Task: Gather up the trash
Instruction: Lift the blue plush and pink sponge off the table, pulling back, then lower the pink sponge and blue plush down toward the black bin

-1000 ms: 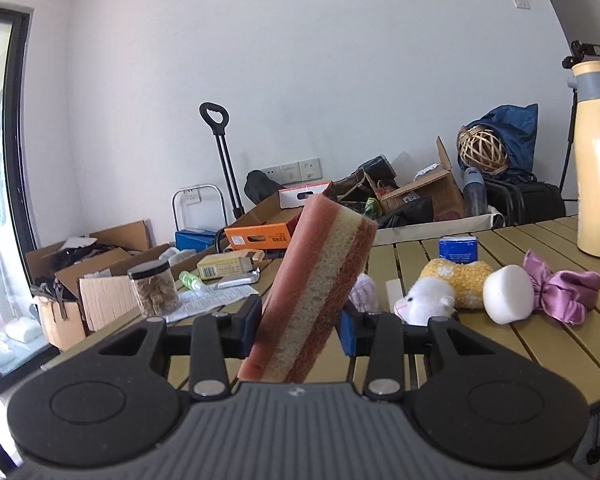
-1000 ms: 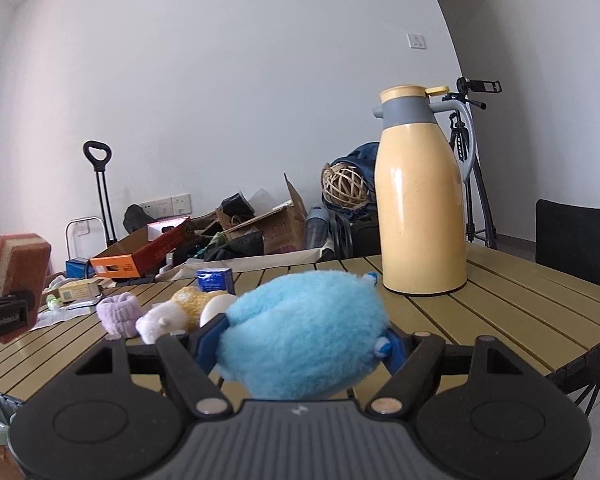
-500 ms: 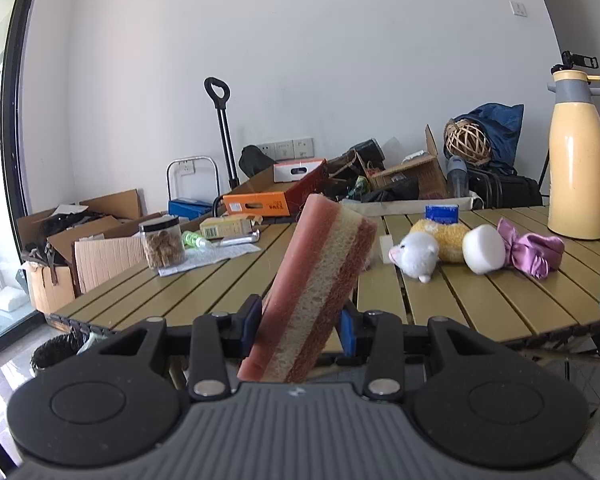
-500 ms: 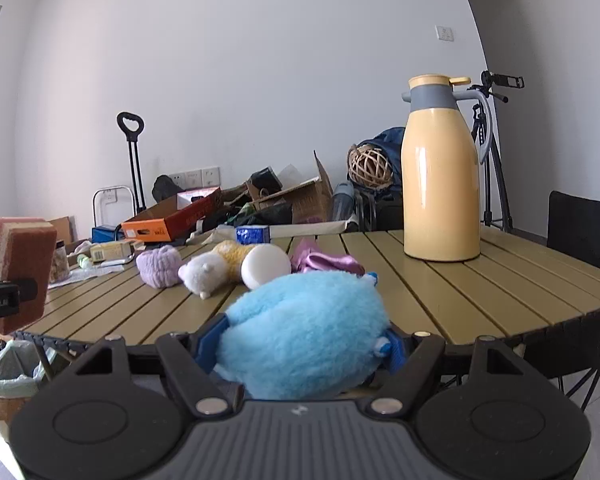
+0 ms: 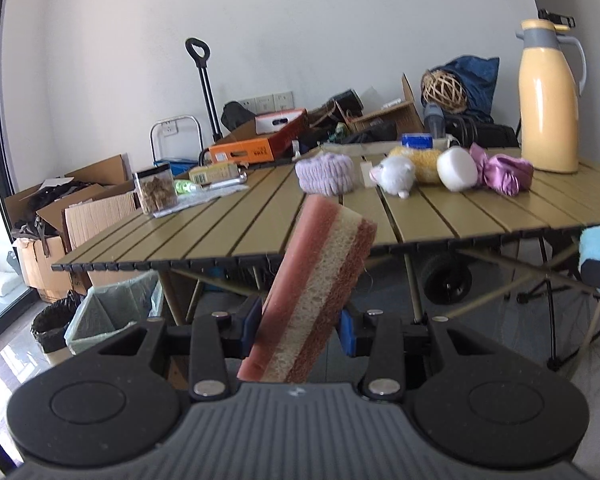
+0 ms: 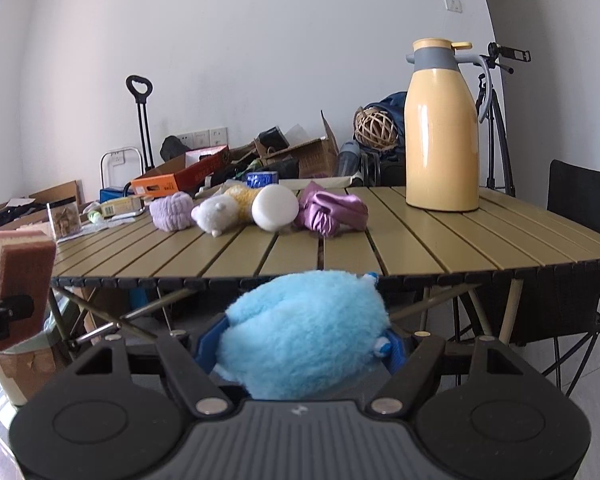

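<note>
The left gripper (image 5: 298, 330) pinches a sponge (image 5: 314, 300) between its blue pads; the sponge is a thick block with a cream porous middle and rough reddish-brown scouring layers, tilted toward 1 o'clock in front of the table (image 5: 228, 240) edge. The right gripper (image 6: 300, 350) is closed on a round, fluffy light-blue plush toy (image 6: 304, 332), just below the slatted table top. On the table stand a smooth yellow jug (image 6: 440, 140) at 1 o'clock, soft toys and a shiny purple cloth (image 6: 332, 210). A clear jar (image 5: 156, 190) holds brown pieces. Below at 8 o'clock, a bin (image 5: 108, 316) lined with a pale green bag; its contents cannot be seen.
</note>
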